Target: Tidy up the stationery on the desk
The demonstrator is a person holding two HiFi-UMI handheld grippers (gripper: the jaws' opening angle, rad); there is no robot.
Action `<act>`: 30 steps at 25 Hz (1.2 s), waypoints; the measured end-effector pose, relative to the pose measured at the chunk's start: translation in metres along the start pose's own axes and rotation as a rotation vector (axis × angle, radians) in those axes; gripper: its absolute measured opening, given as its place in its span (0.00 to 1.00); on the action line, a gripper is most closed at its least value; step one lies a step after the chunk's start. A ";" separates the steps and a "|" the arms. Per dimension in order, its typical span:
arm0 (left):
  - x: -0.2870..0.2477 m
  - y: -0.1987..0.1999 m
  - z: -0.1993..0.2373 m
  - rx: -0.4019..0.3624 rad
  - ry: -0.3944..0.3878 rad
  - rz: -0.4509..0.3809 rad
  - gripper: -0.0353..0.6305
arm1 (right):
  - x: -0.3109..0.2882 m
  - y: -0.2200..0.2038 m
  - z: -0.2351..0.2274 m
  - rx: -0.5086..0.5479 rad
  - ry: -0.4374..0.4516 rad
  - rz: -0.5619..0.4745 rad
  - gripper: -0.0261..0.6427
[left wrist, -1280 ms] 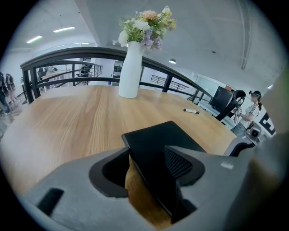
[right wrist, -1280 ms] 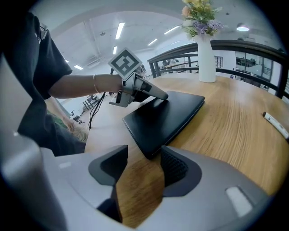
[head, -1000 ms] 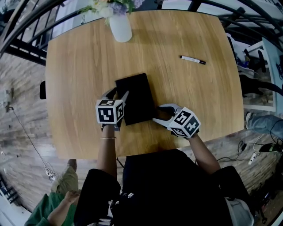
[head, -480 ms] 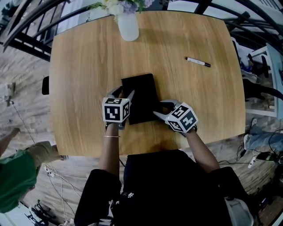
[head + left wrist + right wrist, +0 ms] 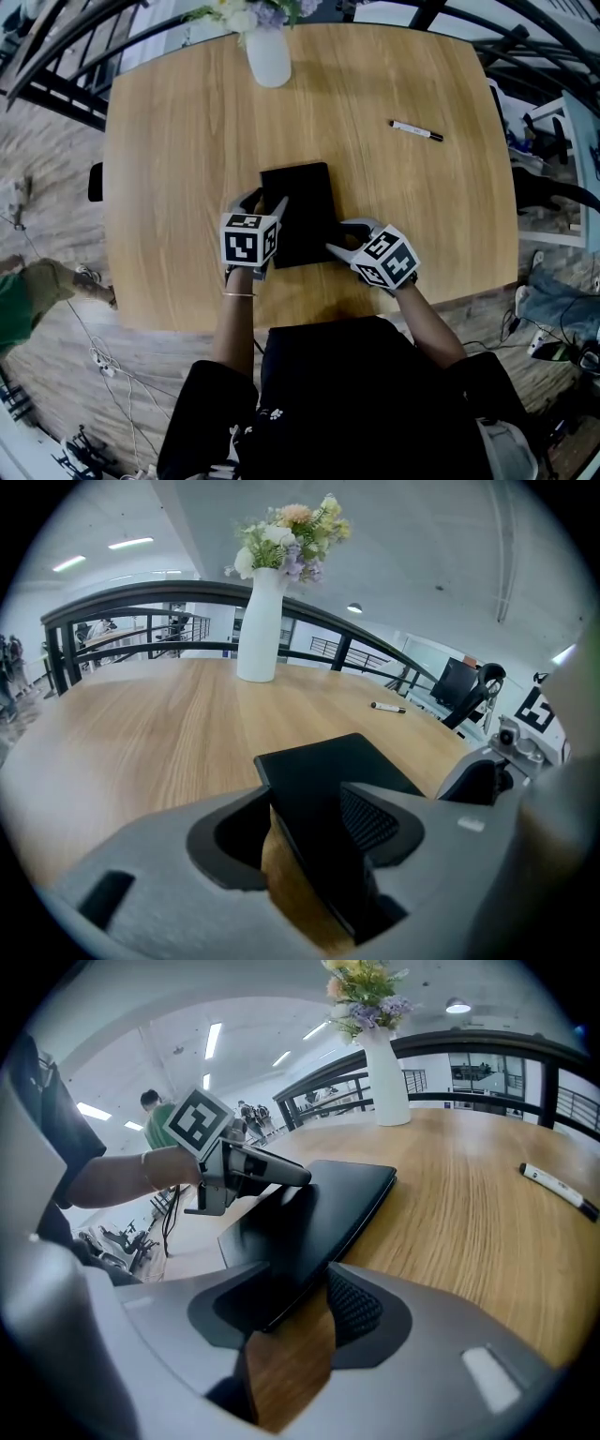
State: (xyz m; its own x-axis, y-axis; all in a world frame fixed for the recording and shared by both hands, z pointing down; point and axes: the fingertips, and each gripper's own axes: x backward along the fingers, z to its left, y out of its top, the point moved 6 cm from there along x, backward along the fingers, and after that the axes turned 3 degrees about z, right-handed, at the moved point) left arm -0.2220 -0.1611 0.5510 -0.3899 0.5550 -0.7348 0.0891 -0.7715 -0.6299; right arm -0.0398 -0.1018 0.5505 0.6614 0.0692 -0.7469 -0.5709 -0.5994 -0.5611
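Note:
A black notebook (image 5: 302,211) lies near the front middle of the round wooden desk (image 5: 169,141). My left gripper (image 5: 265,202) is closed over its left edge, and in the left gripper view the notebook (image 5: 328,771) runs tilted between the jaws. At the near right corner my right gripper (image 5: 336,237) grips the notebook (image 5: 328,1204) too, with that corner resting between its jaws. A black-and-white marker (image 5: 416,130) lies by itself at the far right of the desk, well away from both grippers.
A white vase of flowers (image 5: 268,58) stands at the desk's far edge. A dark railing curves round behind the desk. Office chairs and cables crowd the floor to the right. A person in green (image 5: 19,300) is on the floor at left.
The notebook has turned slightly squarer to the desk's front edge, with both grippers staying on it. The person in green has moved further left.

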 end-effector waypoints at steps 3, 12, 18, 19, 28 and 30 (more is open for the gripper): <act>0.001 -0.001 -0.003 -0.006 -0.001 0.005 0.39 | 0.001 -0.004 0.003 -0.001 0.001 -0.001 0.33; 0.002 -0.007 -0.011 0.012 0.005 -0.012 0.38 | 0.005 -0.010 0.004 0.001 0.010 0.001 0.33; 0.002 -0.007 -0.010 0.015 0.002 -0.013 0.38 | 0.005 -0.010 0.005 0.006 0.005 0.002 0.33; 0.002 -0.007 -0.010 0.017 0.001 -0.013 0.38 | 0.005 -0.010 0.005 0.007 0.005 0.002 0.33; 0.005 -0.006 -0.008 0.022 0.026 -0.023 0.37 | 0.009 -0.006 0.002 0.025 -0.006 -0.038 0.33; 0.010 -0.003 -0.010 -0.019 0.062 -0.036 0.29 | 0.013 -0.002 0.001 0.025 -0.018 -0.073 0.32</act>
State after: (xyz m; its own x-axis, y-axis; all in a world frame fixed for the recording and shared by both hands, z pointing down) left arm -0.2169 -0.1499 0.5431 -0.3360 0.6007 -0.7254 0.0939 -0.7450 -0.6604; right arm -0.0306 -0.0993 0.5416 0.6928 0.1264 -0.7099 -0.5338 -0.5720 -0.6228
